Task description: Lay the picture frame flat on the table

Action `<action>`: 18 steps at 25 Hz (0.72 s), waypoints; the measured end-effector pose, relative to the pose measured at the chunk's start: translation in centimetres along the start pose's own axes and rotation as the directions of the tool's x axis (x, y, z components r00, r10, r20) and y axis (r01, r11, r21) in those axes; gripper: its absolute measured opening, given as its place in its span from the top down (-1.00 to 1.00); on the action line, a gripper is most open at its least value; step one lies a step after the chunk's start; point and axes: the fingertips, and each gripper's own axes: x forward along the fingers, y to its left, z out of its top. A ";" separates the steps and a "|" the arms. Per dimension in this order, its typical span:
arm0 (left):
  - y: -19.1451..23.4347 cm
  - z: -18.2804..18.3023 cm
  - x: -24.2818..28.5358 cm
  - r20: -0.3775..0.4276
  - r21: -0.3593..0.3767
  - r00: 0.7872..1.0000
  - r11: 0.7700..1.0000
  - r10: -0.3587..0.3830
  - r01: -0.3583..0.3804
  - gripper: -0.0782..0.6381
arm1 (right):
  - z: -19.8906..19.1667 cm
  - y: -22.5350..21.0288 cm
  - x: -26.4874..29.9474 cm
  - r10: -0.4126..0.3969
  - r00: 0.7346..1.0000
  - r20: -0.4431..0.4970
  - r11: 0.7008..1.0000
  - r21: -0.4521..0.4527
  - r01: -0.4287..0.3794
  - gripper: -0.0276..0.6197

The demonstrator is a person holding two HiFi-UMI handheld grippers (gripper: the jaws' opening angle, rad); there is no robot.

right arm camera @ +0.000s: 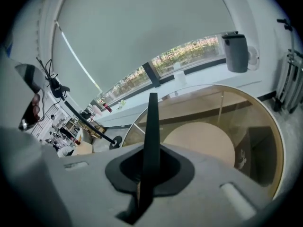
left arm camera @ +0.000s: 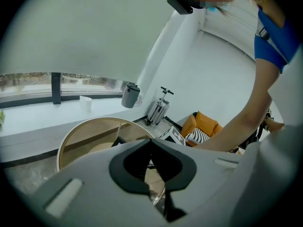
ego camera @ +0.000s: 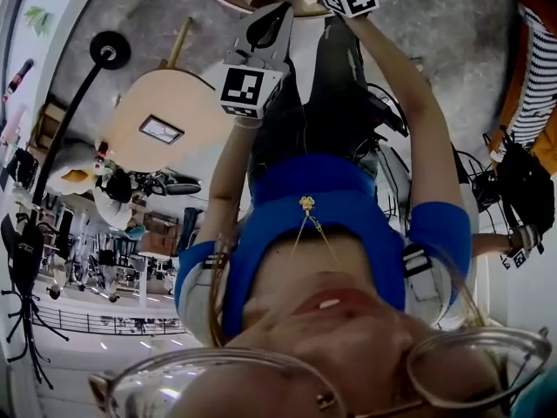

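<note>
- My left claw [left arm camera: 152, 171], at 6 o'clock in the left gripper view: the jaws appear spread, with nothing between them.
- My right claw [right arm camera: 151, 103], at 6 o'clock in the right gripper view: the jaws are pressed together on nothing. It aims across the round glass table [right arm camera: 189, 105].
- Picture frame [right arm camera: 253, 150]: I take it to be the dark panel with a white mark, at 4 o'clock in the right gripper view. It is near the table's right rim, well apart from both claws.
- Risk: a push high on the panel would likely slap it onto the glass. A low push may skid it off at 3 o'clock, because glass gives little hold.
- Axis: the long side seems to run from 12 to 6. The face is turned toward 9, and I cannot tell its lean.
</note>
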 end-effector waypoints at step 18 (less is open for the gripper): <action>1.3 -1.4 -0.2 -0.041 -0.004 0.999 1.000 -0.002 0.002 0.80 | -4.6 -2.7 4.3 -0.043 0.996 -0.079 0.995 0.089 0.050 0.90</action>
